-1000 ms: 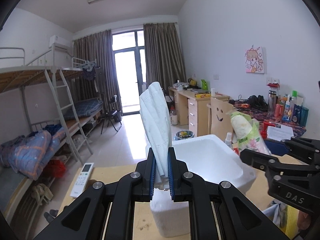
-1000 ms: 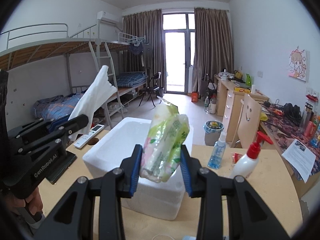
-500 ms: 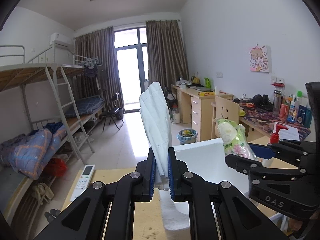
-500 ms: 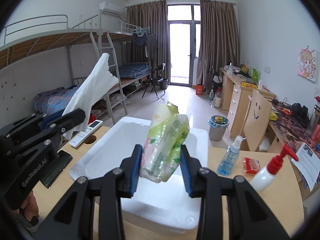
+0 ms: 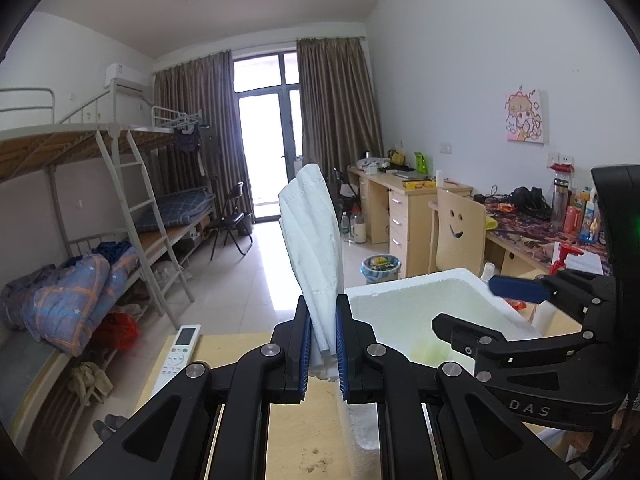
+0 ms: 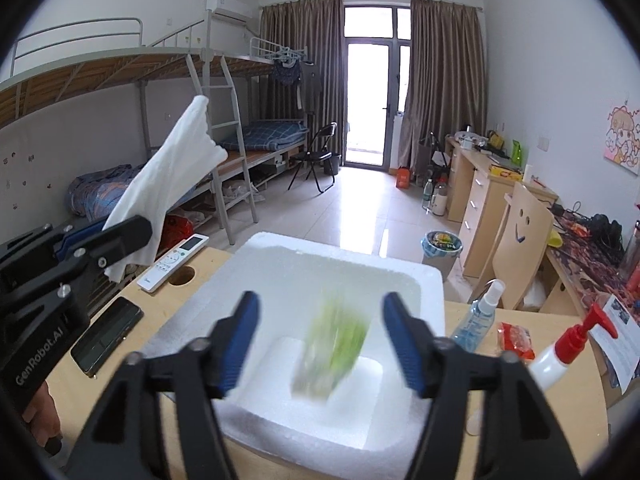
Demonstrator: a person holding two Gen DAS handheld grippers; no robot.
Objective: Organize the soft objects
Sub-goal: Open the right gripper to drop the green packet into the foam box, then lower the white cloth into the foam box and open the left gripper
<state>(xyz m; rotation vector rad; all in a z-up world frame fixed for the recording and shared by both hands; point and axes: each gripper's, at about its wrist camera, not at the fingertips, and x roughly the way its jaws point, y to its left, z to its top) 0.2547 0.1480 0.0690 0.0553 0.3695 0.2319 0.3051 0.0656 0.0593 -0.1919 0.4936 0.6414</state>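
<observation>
— Dorm desk (image 6: pixel 168 344) under us: our right gripper (image 6: pixel 322 340) gapes wide, the green packet (image 6: pixel 334 344) blurred inside the foam box (image 6: pixel 344 248).

— Our left gripper (image 5: pixel 322 344) pinches the white cloth (image 5: pixel 314 240) upright; the box lies just right of it.

The right gripper (image 6: pixel 322 336) hangs over the white foam box (image 6: pixel 430 280), its 2 blue-padded jaws spread wide. Between them a green packet (image 6: pixel 332 350) shows as a blur inside the box. Off to the left, the left gripper (image 6: pixel 100 244) pinches a white cloth (image 6: pixel 172 184) upright
</observation>
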